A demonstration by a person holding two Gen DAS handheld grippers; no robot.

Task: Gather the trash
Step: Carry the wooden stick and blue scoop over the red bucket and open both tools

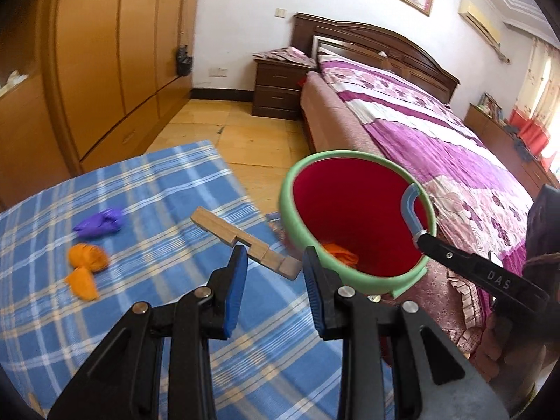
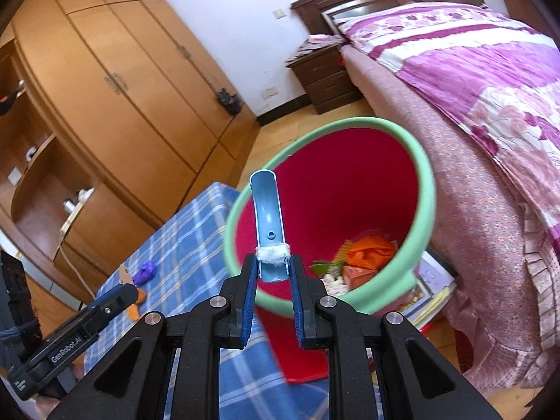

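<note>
Trash lay in two places: some on the blue checked tablecloth (image 1: 147, 210) and some already down in the red bucket (image 1: 350, 210) with the green rim. Your left gripper (image 1: 274, 262) stood with its blue pads apart and gripped nothing; the notched wooden block (image 1: 245, 241) lay on the cloth just ahead of it, its near end showing between the two fingertips. Whether a pad touched the wood, you could not tell from that view. Farther to the left of that gripper, well clear of it, sat the purple wad (image 1: 99, 224), and nearer to you the orange wad (image 1: 85, 269) in two lumps close together.

Your right gripper (image 2: 273, 266) was clamped on the pale blue handle (image 2: 267, 224) of the bucket, pinching it at a band of white tape or padding, with the handle curving up and away from the pads. The bucket hung tilted beside the table's right edge, its mouth turned toward you, between the table and the bed (image 2: 490, 105). Inside it, at the bottom, lay an orange crumpled piece (image 2: 371, 252), a small orange box (image 2: 360, 276), something green and some whitish scraps, all below and to the right of the right gripper.
</note>
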